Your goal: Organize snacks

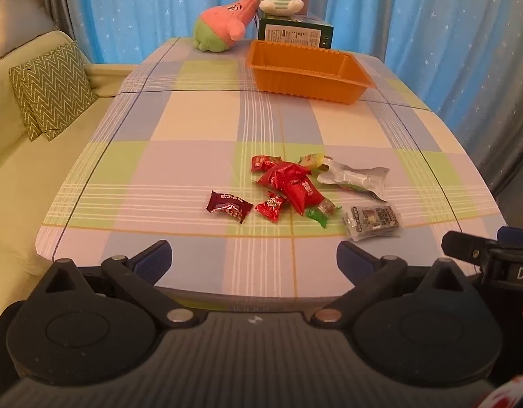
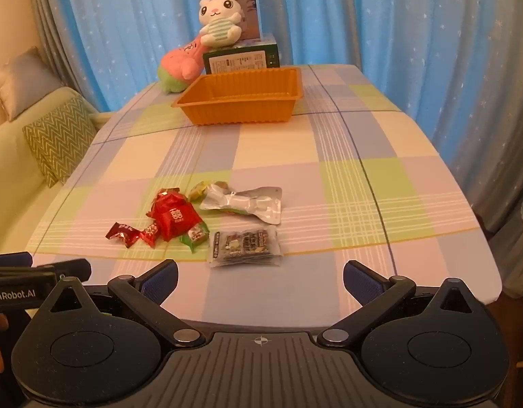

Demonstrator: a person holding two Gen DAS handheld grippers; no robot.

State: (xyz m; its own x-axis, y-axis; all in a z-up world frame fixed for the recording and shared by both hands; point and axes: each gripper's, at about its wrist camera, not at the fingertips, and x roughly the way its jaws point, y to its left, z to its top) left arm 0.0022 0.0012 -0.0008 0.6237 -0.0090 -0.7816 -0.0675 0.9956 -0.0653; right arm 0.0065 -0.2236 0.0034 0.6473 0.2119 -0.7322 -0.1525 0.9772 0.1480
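So the snack pile (image 2: 200, 217) sits on the near half of the table (image 2: 363, 176), a bit left of center. The tray (image 2: 241, 97) is way behind it toward the far edge, well apart. Right behind the tray there's a box (image 2: 241, 59) with a bunny plush (image 2: 220, 22) on top, and another plush (image 2: 179, 66) lying just left of it. Couch (image 2: 10, 170) runs along the table's left side.
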